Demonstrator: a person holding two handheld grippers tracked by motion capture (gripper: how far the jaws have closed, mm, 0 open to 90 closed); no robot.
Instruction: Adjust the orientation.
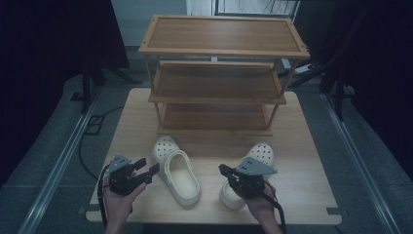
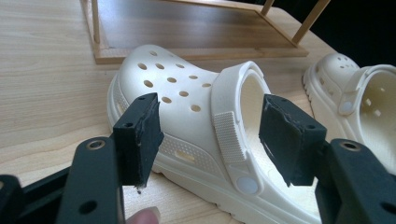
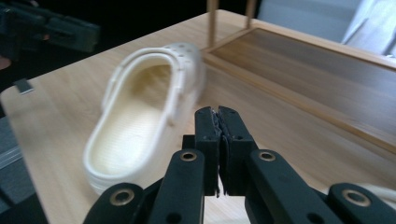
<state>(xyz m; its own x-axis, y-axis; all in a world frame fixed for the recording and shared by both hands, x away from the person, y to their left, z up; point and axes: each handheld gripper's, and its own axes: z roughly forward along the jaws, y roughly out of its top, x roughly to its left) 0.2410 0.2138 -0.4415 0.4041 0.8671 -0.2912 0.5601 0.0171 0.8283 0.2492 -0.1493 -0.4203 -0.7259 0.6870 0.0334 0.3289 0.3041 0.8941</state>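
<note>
Two cream-white perforated foam clogs lie on the pale wooden table (image 1: 302, 161) in front of a three-tier bamboo shoe rack (image 1: 219, 73). The left clog (image 1: 176, 170) rests sole-down with its toe toward the rack, just to the right of the left gripper (image 1: 148, 168), whose black jaws stand wide apart and grip nothing. In the left gripper view that clog (image 2: 196, 121) lies just beyond the pads (image 2: 140, 135), its heel strap and opening framed in the gap between them, apart from both. The right clog (image 1: 253, 168) lies partly under the right gripper (image 1: 225, 171), which is held over its heel end with its jaws pointing toward the left clog. In the right gripper view the two pads (image 3: 208, 140) are pressed together with nothing between them, and the left clog (image 3: 140, 121) lies ahead, showing the ribbed footbed that the left gripper view hides. The left gripper view shows the toe holes and strap rivet close up, with the right clog (image 2: 359, 102) at its edge.
</note>
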